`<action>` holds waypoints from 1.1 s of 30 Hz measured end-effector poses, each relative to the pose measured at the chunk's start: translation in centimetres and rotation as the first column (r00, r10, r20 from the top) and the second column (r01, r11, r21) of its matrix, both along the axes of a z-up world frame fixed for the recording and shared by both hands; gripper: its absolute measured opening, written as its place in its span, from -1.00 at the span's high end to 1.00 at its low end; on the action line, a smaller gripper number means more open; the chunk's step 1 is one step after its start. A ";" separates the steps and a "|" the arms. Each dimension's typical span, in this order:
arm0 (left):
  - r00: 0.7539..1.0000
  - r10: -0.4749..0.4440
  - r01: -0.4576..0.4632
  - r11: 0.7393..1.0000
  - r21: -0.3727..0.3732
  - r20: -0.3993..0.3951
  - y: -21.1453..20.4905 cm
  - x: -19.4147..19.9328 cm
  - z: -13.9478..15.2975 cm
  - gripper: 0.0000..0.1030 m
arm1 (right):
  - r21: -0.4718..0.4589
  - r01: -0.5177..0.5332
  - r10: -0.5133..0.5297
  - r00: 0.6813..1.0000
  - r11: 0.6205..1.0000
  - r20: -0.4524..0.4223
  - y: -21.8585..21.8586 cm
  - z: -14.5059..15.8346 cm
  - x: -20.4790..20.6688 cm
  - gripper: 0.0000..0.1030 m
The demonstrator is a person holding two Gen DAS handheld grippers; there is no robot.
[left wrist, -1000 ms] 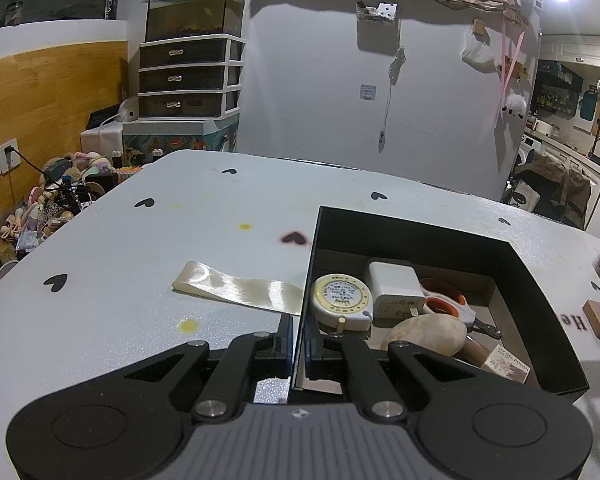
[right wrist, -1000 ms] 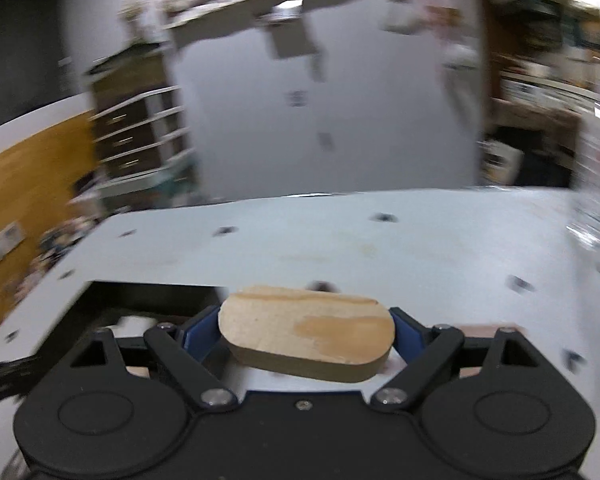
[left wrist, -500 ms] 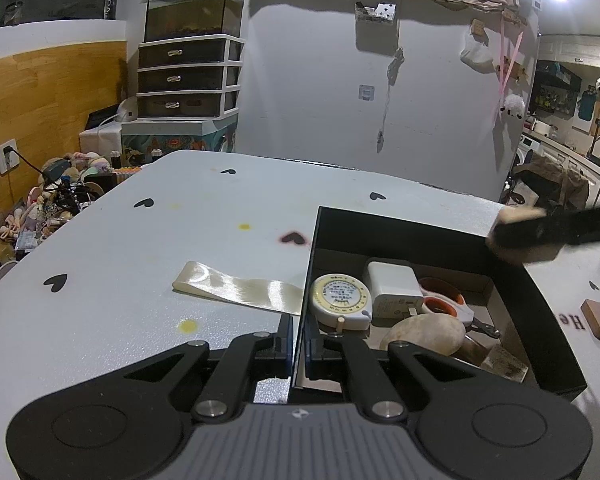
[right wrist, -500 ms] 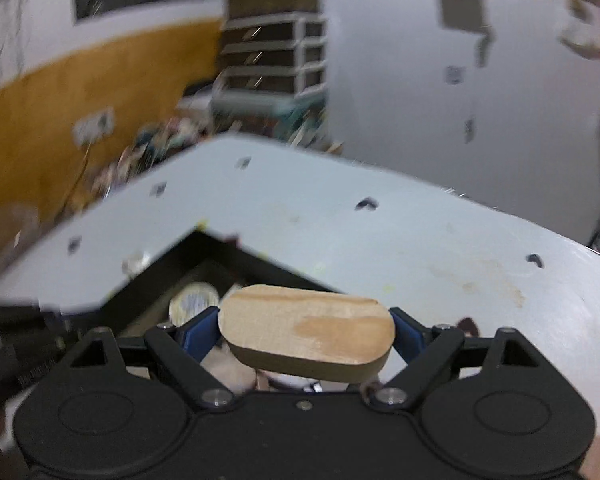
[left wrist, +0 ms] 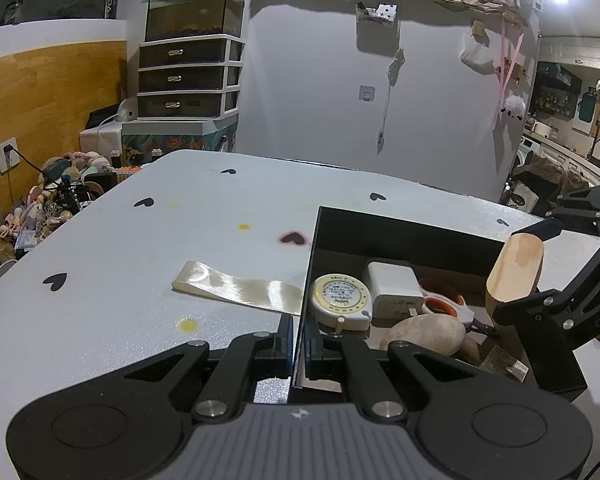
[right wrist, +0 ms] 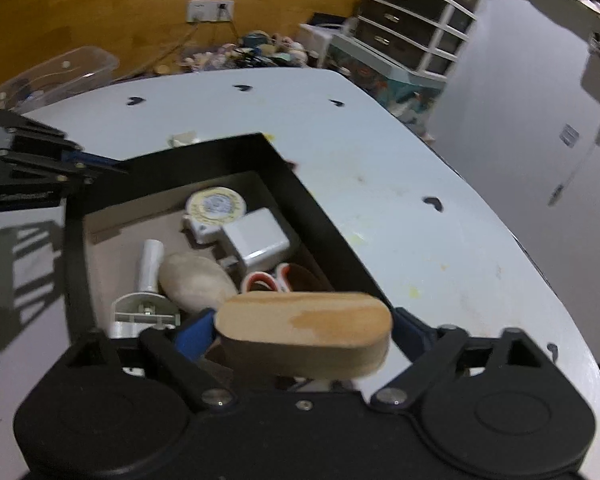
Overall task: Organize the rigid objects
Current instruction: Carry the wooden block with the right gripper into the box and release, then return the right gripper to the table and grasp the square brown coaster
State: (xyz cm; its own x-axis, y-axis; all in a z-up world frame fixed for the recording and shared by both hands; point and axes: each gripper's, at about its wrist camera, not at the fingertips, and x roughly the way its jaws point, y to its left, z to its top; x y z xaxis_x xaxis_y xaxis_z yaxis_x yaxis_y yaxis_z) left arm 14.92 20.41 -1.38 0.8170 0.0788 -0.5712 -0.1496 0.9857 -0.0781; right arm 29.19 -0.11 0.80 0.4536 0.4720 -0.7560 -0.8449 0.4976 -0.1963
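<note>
A black box (left wrist: 404, 236) stands on the white table; it also shows in the right wrist view (right wrist: 204, 152). Inside lie a round tape measure (left wrist: 338, 298), a white charger (left wrist: 392, 288), orange-handled scissors (left wrist: 444, 306) and a beige oval stone (left wrist: 422, 334). My left gripper (left wrist: 299, 344) is shut on the box's near-left wall. My right gripper (right wrist: 304, 330) is shut on an oval wooden block (right wrist: 304, 330) and holds it above the box's right part; the block shows in the left wrist view too (left wrist: 514, 272).
A cream ribbon strip (left wrist: 236, 288) lies on the table left of the box. A white tube and plastic part (right wrist: 146, 280) lie in the box. A clear plastic container (right wrist: 48, 78) sits beyond the table's far edge. Black heart marks dot the table.
My right gripper has swung in from the right with the wooden block and now hangs over the box, tilted down toward it. The left gripper has not moved.
</note>
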 end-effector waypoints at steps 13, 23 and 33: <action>1.000 0.000 0.000 1.000 0.002 0.000 0.0 0.0 0.0 0.90 | 0.025 0.018 -0.017 0.999 1.000 -0.035 -0.2 -0.4 0.1 -0.87; 1.000 0.000 0.000 1.000 0.002 0.000 0.0 0.0 0.0 0.90 | 0.042 0.030 -0.029 0.999 0.999 -0.029 -0.4 0.0 -0.1 -0.87; 1.000 0.000 0.000 1.000 0.002 -0.001 0.0 0.0 0.1 0.90 | 0.088 0.058 -0.056 0.998 0.994 -0.028 -1.1 1.1 -0.6 -0.87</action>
State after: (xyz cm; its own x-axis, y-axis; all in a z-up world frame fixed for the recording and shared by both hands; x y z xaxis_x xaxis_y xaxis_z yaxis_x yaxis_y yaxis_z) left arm 14.90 20.37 -1.33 0.8166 0.0797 -0.5716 -0.1496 0.9858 -0.0763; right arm 28.61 -1.17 1.85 0.4625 0.5119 -0.7239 -0.8189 0.5596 -0.1275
